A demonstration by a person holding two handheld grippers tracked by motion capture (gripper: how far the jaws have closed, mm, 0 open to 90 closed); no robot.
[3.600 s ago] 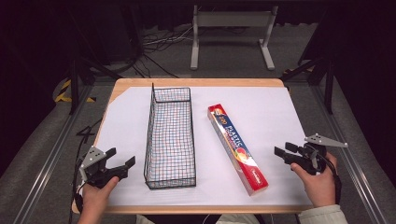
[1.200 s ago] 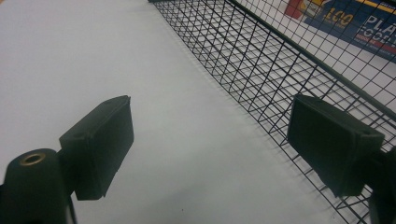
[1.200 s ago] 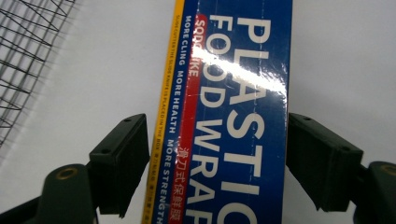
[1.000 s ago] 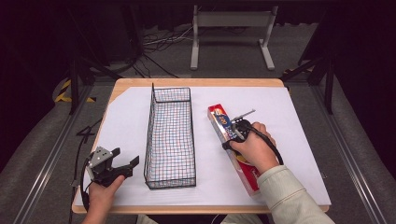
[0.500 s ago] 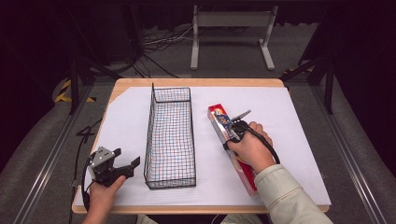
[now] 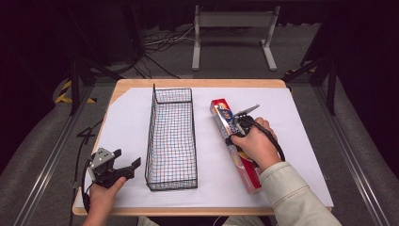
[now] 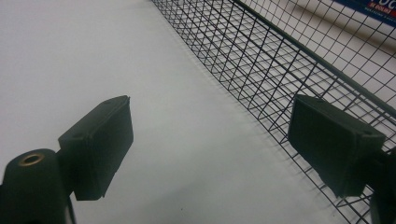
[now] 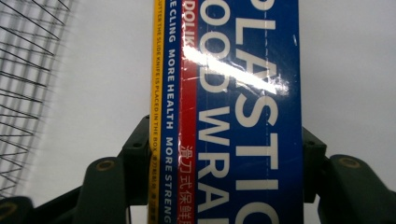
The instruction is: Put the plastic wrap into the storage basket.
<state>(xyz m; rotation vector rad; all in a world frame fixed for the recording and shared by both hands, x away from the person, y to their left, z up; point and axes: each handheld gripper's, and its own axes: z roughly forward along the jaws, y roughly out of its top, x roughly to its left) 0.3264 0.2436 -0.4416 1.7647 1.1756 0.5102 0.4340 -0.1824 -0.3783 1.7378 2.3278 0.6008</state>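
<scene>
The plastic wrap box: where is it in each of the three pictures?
High view: plastic wrap box lies right of centre, under the right hand-held gripper.
Left gripper view: its blue edge at the top right corner, beyond the mesh.
Right gripper view: centre, clamped between the jaws.
Shared landmark: wire basket.

Lab: dark-curtained table [image 6: 141, 92], floor cables [image 6: 160, 44]

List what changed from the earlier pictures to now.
The right gripper came in from the table's right edge to the plastic wrap box, and its jaws have just closed on the box's sides. The left gripper, open, the wire basket and the box kept their places.
</scene>
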